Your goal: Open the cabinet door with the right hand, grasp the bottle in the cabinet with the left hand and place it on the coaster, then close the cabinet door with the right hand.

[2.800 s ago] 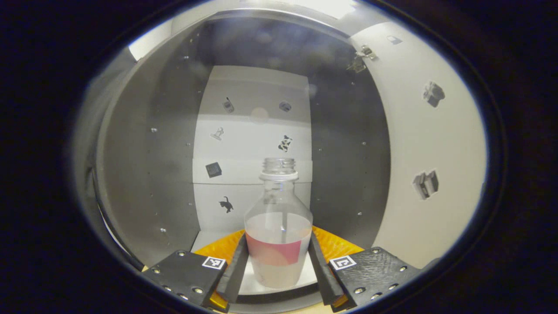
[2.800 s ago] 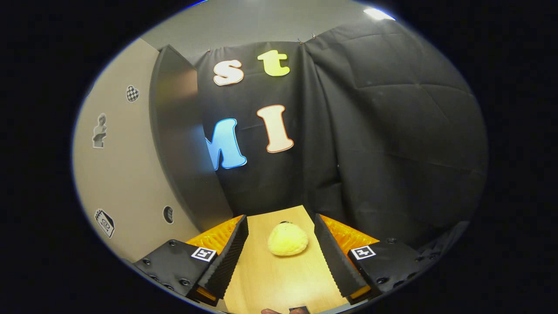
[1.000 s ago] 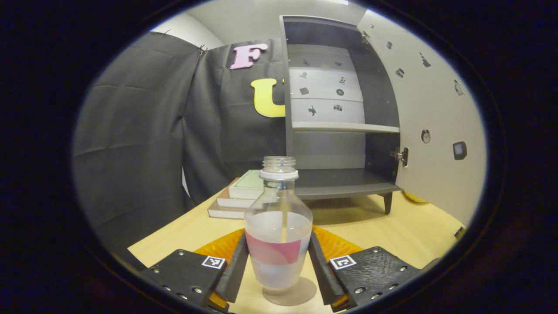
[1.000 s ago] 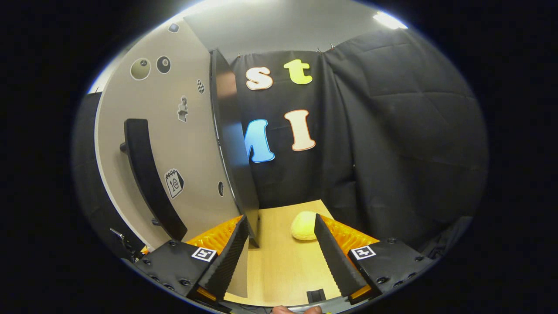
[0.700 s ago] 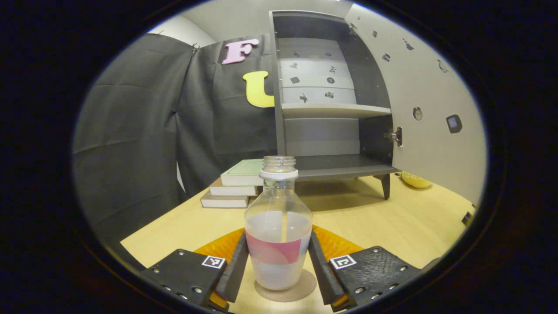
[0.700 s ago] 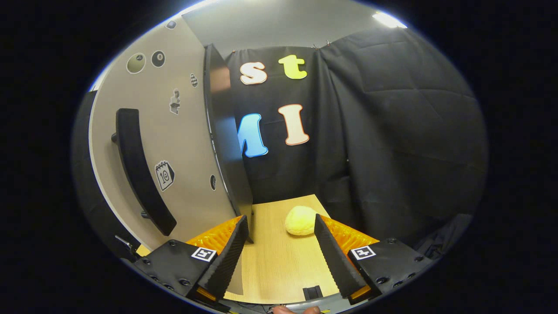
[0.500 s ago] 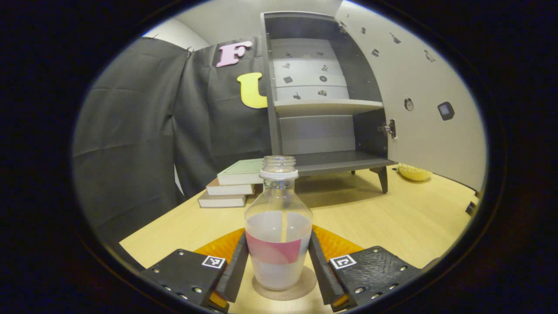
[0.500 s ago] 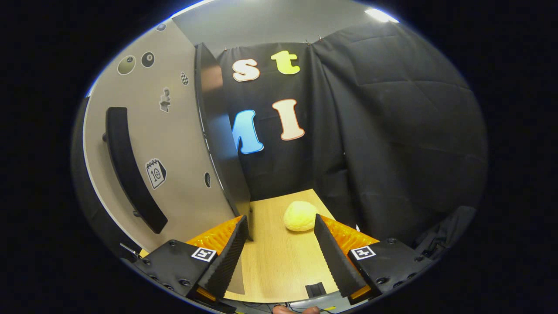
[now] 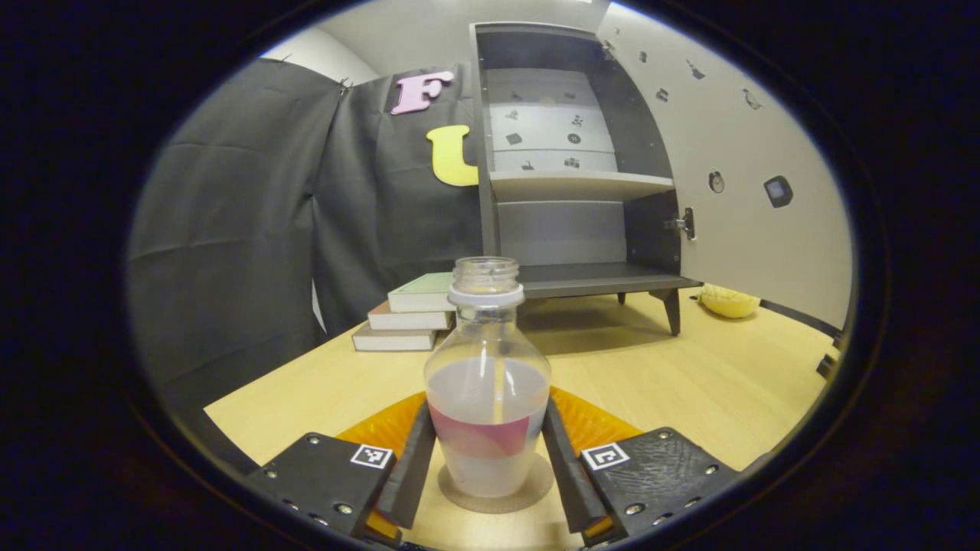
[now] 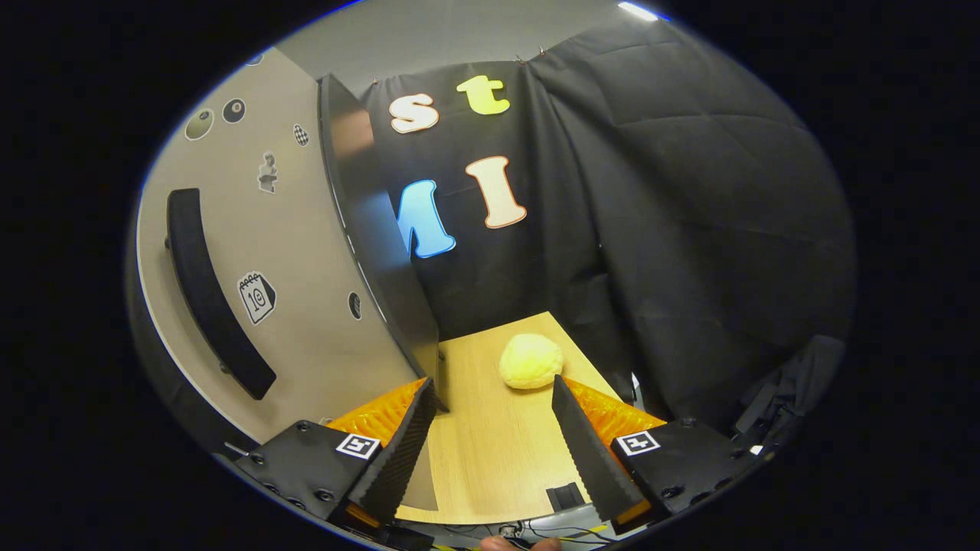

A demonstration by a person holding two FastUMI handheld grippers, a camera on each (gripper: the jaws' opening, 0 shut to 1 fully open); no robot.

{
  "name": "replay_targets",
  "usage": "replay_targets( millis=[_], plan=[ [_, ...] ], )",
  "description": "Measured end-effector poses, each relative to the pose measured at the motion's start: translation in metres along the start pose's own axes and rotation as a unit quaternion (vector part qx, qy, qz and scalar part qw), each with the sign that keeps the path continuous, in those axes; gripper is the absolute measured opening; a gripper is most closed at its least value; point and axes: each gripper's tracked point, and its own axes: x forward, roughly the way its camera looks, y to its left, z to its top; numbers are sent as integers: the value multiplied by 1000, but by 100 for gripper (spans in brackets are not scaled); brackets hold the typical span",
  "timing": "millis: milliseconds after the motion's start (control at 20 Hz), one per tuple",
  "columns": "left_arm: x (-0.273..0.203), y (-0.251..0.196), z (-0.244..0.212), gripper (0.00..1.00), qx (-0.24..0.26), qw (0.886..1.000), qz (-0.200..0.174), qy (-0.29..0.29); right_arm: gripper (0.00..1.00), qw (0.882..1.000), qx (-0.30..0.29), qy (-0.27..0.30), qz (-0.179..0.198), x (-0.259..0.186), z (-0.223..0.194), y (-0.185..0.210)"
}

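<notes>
Your left gripper (image 9: 488, 467) is positioned around the bottle (image 9: 488, 398), one finger along each side of its lower body. The fingers appear to touch the bottle walls, but from the left gripper view you cannot tell whether they are pressing on it. The bottle stands upright on the round coaster (image 9: 528, 490), which lies on the wooden table (image 9: 689, 383). The bottle is uncapped, part-filled with clear liquid, and carries a red label band.

Beyond the bottle, the cabinet (image 9: 570, 176) stands on short legs on the table with its door (image 9: 750, 176) swung open to the right. Its shelf and its floor hold nothing you can see. A stack of books (image 9: 409, 314) lies just beside the cabinet on its left side. A yellow plush object (image 9: 727, 300) rests on the table past the cabinet's front leg, below the open door.

Your right gripper (image 10: 490, 451) has its fingers spread wide apart with only bare table between them. In the right gripper view, the door's outer face (image 10: 306, 252) with its long dark handle (image 10: 210, 295) stands to the left of the gripper, and the door's edge reaches down near the left finger. The yellow plush object (image 10: 530, 361) lies ahead on the table.
</notes>
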Motion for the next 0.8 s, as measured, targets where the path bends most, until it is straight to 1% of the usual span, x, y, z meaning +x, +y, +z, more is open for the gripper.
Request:
replay_targets(
  millis=[100, 150, 200, 300, 350, 400, 600, 650, 700, 800],
  plan=[
    [-1, 2, 1, 74, -2, 1000, 1, 3, 96, 1000, 3, 4, 1, 1, -4, 1],
    [0, 3, 0, 77, -5, 1000, 0, 9, 96, 1000, 5, 4, 2, 1, -6, 3],
    [2, 2, -2, 72, -8, 1000, -3, 13, 96, 1000, 6, 5, 3, 1, -7, 4],
    [0, 3, -2, 77, -17, 1000, -5, 19, 96, 1000, 0, 10, 2, -1, -11, 5],
    [0, 5, 1, 88, -20, 1000, -4, 20, 96, 1000, -4, 11, 2, -2, -13, 6],
    [-1, 6, 3, 87, -23, 1000, -5, 21, 96, 1000, -7, 9, 1, -4, -13, 5],
    [-10, 6, 25, 86, -34, 999, -12, 11, 96, 1000, -2, 14, 5, -11, -22, 10],
    [-14, 8, 35, 86, -35, 999, -11, 6, 96, 1000, 0, 14, 4, -13, -23, 11],
    [-18, 12, 45, 88, -38, 999, -9, 1, 96, 1000, 2, 14, 4, -15, -23, 11],
    [-23, 18, 65, 86, -53, 999, -10, -6, 96, 1000, 3, 11, 1, -19, -24, 12]
  ],
)
